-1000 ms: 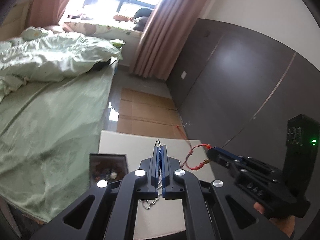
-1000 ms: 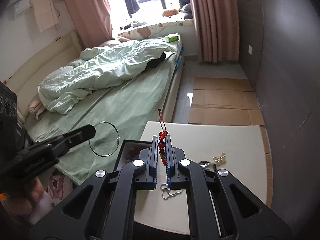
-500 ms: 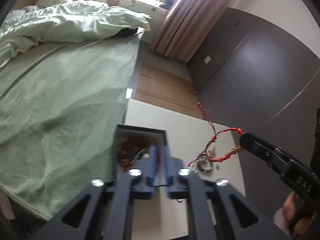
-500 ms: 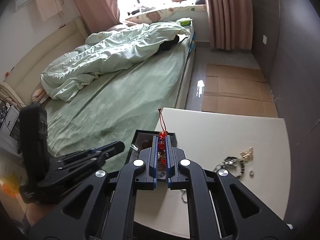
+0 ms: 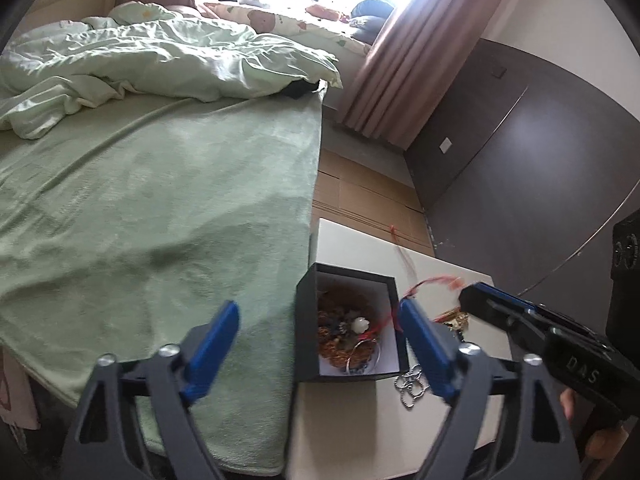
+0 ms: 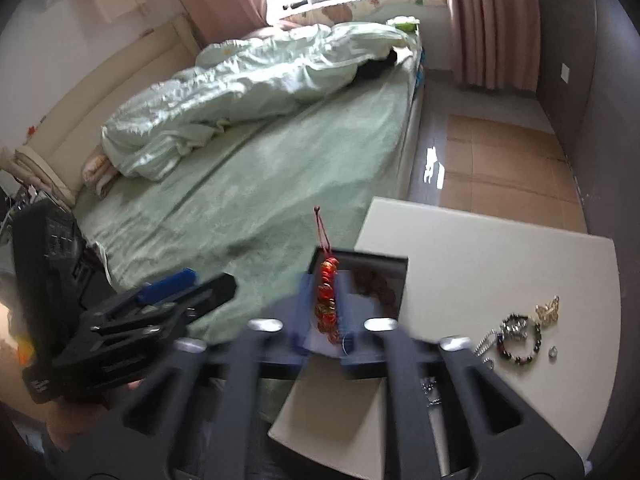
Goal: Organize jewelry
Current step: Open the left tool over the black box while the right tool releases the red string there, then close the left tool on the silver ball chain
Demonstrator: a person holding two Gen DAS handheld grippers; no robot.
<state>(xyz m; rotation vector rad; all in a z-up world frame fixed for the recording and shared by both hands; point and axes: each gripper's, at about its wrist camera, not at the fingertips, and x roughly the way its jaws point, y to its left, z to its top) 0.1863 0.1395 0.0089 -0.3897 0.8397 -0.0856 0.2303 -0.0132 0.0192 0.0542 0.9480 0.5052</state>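
A black jewelry box [image 5: 308, 320] with a white lining stands at the left edge of the white table [image 5: 360, 248]; it holds beads and a silver hoop [image 5: 362, 354]. My left gripper [image 5: 316, 332] is open and empty in front of the box. My right gripper [image 6: 326, 312] is blurred, its jaws slightly apart, with the red bead bracelet [image 6: 327, 300] between them above the box [image 6: 396, 280]. In the left wrist view the bracelet's red cord [image 5: 424, 284] hangs over the box's right wall.
A dark bead bracelet [image 6: 520, 340], a gold butterfly piece [image 6: 550, 308], a small ring [image 6: 553, 352] and a silver chain [image 5: 412, 386] lie on the table. A green bed [image 5: 160, 200] lies left, a dark wardrobe [image 5: 540, 180] right.
My left gripper has opened wide and let the silver hoop drop into the box. My right gripper carried the red bracelet left over the box and its jaws have parted a little.
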